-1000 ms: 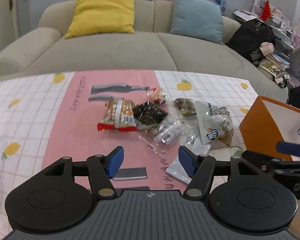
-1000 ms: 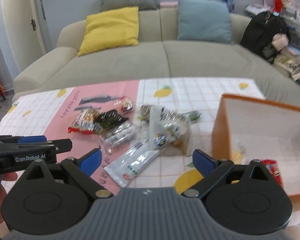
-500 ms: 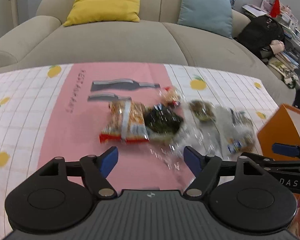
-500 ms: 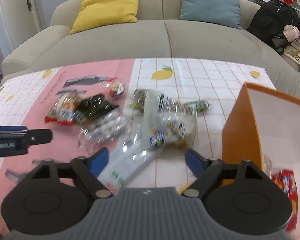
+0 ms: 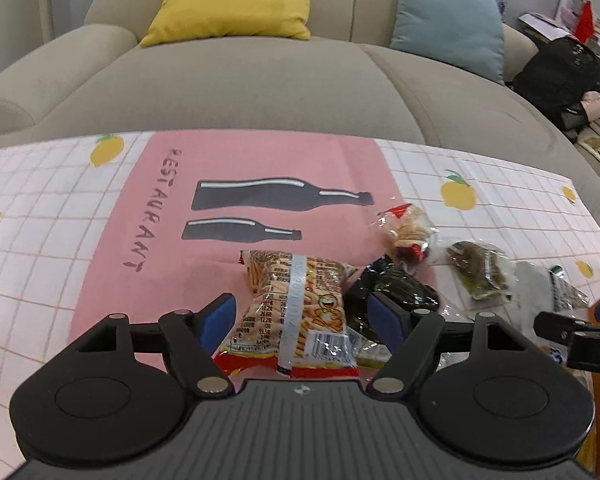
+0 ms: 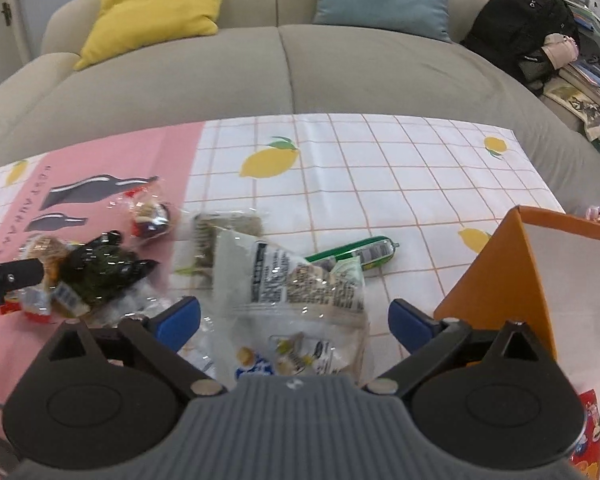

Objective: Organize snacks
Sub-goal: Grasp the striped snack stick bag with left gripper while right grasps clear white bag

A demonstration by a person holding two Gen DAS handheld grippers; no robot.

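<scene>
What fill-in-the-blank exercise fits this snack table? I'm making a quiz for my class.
1. The left tool has its jaws on either side of the ____-coloured cracker packet.
2. The box beside the right tool is ____ outside.
3. The sausage stick has a ____ wrapper.
4. The tablecloth is printed with yellow ____.

Missing words: orange; orange; green; lemons

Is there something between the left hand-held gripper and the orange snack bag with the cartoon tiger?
Nothing visible is in the way. The left hand-held gripper is open, its jaws having just opened wider, and the orange snack bag lies directly between the fingers, not yet pressed. A dark green packet lies just beside the right finger.
</scene>
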